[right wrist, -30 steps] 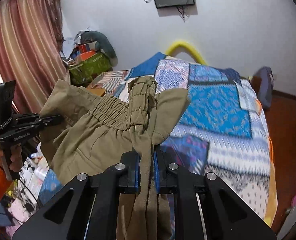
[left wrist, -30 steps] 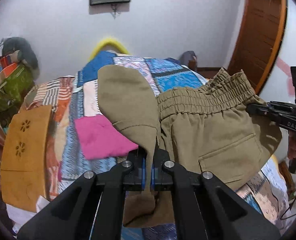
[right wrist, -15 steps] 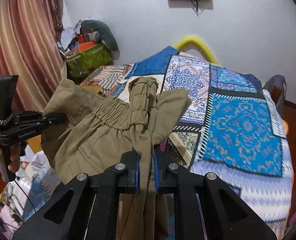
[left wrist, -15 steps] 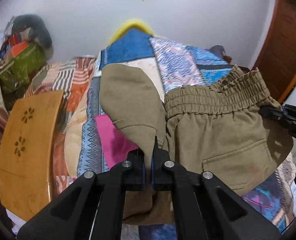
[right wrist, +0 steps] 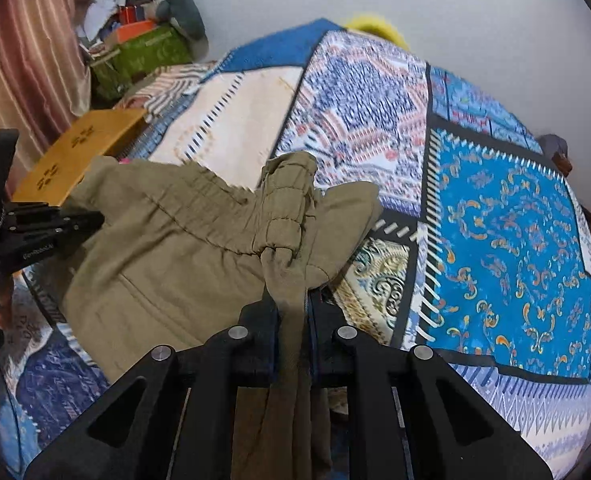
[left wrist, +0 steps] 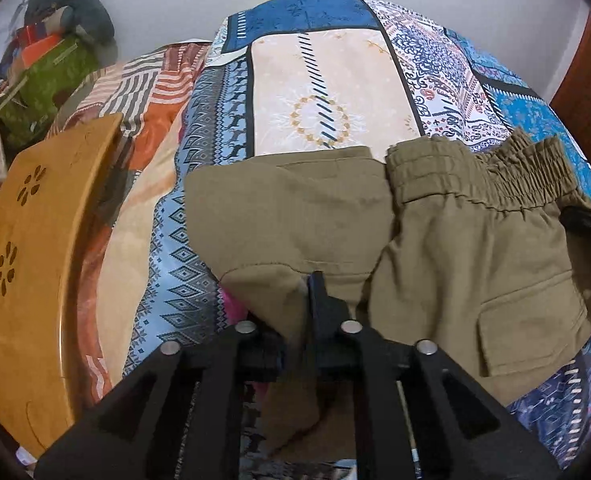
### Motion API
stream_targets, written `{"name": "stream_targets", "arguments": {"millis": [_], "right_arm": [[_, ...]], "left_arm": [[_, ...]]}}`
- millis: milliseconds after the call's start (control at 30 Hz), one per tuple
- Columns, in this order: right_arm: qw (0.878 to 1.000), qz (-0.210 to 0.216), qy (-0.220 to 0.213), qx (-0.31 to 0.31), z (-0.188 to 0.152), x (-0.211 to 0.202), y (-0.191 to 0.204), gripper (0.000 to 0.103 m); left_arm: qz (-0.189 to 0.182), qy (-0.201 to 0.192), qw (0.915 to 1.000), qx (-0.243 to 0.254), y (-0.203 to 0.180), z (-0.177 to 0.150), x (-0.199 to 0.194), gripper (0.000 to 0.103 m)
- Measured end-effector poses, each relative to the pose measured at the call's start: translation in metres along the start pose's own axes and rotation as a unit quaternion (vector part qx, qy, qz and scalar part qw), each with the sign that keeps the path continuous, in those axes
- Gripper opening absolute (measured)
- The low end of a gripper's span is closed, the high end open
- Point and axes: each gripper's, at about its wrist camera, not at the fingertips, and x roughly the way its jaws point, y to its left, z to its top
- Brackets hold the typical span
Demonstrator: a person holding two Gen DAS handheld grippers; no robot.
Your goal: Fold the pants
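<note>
Pants (right wrist: 163, 264) beside "GenRobot.AI" left tongs (right wrist: 91, 216)

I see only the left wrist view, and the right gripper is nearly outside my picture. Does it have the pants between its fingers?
Observer: Yes. In the right wrist view a bunched strip of the pants runs between the jaws of the right gripper, which are opening.
Operator: Does the waistband lie flat at that end?
Observer: No. There the waistband is gathered into a thick roll just above that gripper.
</note>
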Motion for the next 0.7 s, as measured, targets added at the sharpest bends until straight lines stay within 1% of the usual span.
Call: {"name": "stream_targets", "arguments": {"millis": [100,133,200,233,267,300,367,467,533,633,700], "right_arm": [[1.0,-0.023,0.004,-0.003,-0.004,-0.002,-0.003,0.024],[1.0,-0.028,0.007,-0.004,-0.006,-0.002,-0.003,0.028],[0.999,-0.037,0.007,-0.004,-0.007,-0.003,-0.005,0.035],[0.999,-0.045,0.012,-0.004,-0.009,-0.004,-0.006,0.041],[0.999,-0.05,0.014,-0.004,-0.011,-0.008,-0.007,0.045],[0.999,-0.051,0.012,-0.003,-0.013,-0.012,-0.009,0.046],[0.998,-0.058,0.01,-0.001,-0.017,-0.022,-0.012,0.055],[0.998,-0.063,0.004,0.001,-0.02,-0.039,-0.015,0.056],[0.998,-0.062,-0.004,-0.001,-0.021,-0.052,-0.014,0.056],[0.998,-0.056,-0.033,-0.005,-0.019,-0.085,-0.006,0.056],[0.998,-0.043,-0.055,-0.004,-0.017,-0.11,0.001,0.056]], "left_arm": [[0.015,-0.006,0.9997,-0.016,0.011,-0.006,-0.004,0.029],[0.019,-0.004,0.9996,-0.022,0.016,-0.007,-0.002,0.03],[0.04,0.004,0.9986,-0.033,0.024,-0.011,-0.001,0.03],[0.053,0.01,0.998,-0.034,0.028,-0.012,0.0,0.03],[0.058,0.016,0.9976,-0.035,0.032,-0.015,0.001,0.03],[0.058,0.025,0.9973,-0.037,0.035,-0.018,0.0,0.03],[0.065,0.028,0.9968,-0.037,0.037,-0.024,-0.006,0.03],[0.062,0.021,0.9973,-0.033,0.033,-0.028,-0.024,0.03],[0.057,0.008,0.998,-0.028,0.026,-0.028,-0.043,0.03],[0.041,-0.01,0.999,-0.015,0.011,-0.025,-0.077,0.03],[0.035,-0.029,0.999,-0.003,-0.001,-0.022,-0.104,0.03]]}}
